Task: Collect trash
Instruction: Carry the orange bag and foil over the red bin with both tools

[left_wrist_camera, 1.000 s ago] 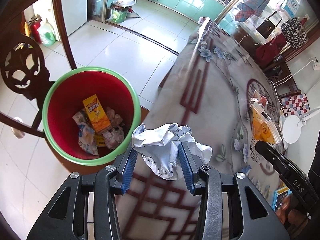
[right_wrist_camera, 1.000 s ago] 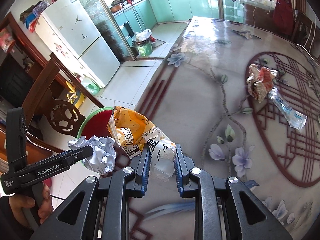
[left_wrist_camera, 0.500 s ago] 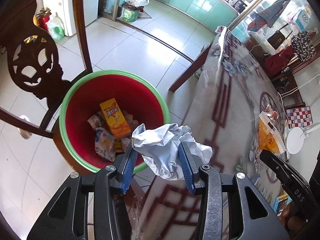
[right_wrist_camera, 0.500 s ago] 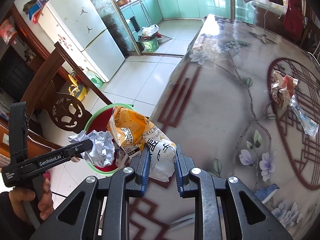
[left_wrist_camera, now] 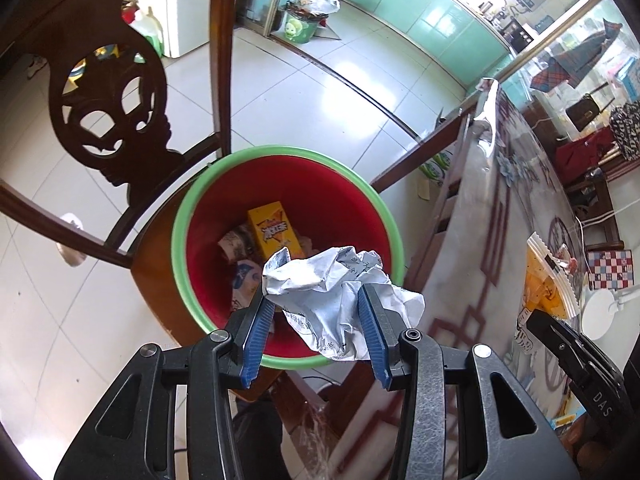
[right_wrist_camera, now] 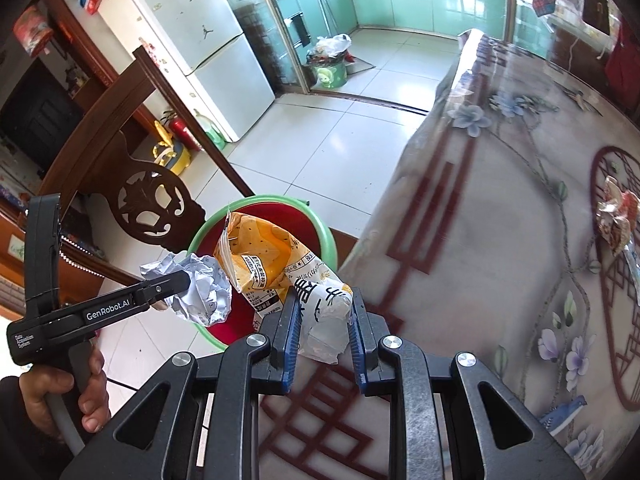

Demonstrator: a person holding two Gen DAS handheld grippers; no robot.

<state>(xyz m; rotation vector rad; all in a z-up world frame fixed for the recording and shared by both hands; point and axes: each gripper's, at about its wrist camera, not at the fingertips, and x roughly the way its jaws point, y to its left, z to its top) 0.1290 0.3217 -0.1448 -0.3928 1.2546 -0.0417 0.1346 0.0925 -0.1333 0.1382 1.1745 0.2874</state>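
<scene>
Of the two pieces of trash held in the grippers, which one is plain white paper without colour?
The crumpled paper ball in the left gripper. The other piece, the snack bag in the right gripper, is orange with black print.

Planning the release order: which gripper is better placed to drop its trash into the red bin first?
Left. The left gripper holds the crumpled paper directly over the red bin. The right gripper grips the yellow snack bag nearer the table edge; only the bag's top overhangs the bin.
</scene>
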